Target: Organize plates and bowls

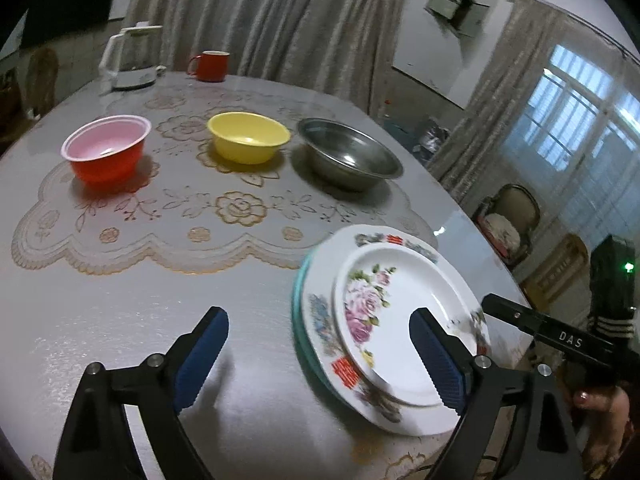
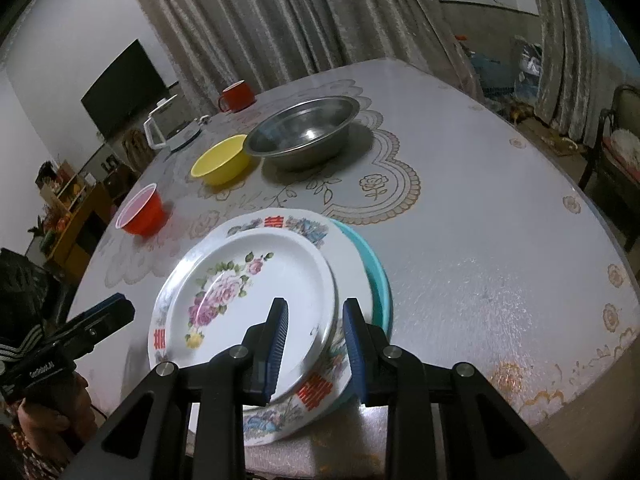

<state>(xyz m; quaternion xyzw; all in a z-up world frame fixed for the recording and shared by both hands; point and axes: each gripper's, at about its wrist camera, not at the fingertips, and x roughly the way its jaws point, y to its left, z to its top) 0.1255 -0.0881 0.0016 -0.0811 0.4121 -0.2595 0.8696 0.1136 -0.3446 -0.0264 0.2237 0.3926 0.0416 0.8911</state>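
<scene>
In the left wrist view, the left gripper (image 1: 318, 354) is standing wide open with nothing between its blue pads, its right finger (image 1: 436, 360) hanging over the rose-patterned plate (image 1: 384, 320), which is lying on top of a larger flowered plate (image 1: 340, 368) and a teal plate (image 1: 298, 300) at the lower right of the table (image 1: 160, 320). In the right wrist view, the right gripper (image 2: 316, 346) is standing narrowly open around the near rims of the stacked plates, but whether the pads are pressing them cannot be told. The red bowl (image 1: 106, 148), the yellow bowl (image 1: 248, 136) and the steel bowl (image 1: 348, 154) are sitting in a row on the lace mat (image 1: 180, 216) in the upper half.
</scene>
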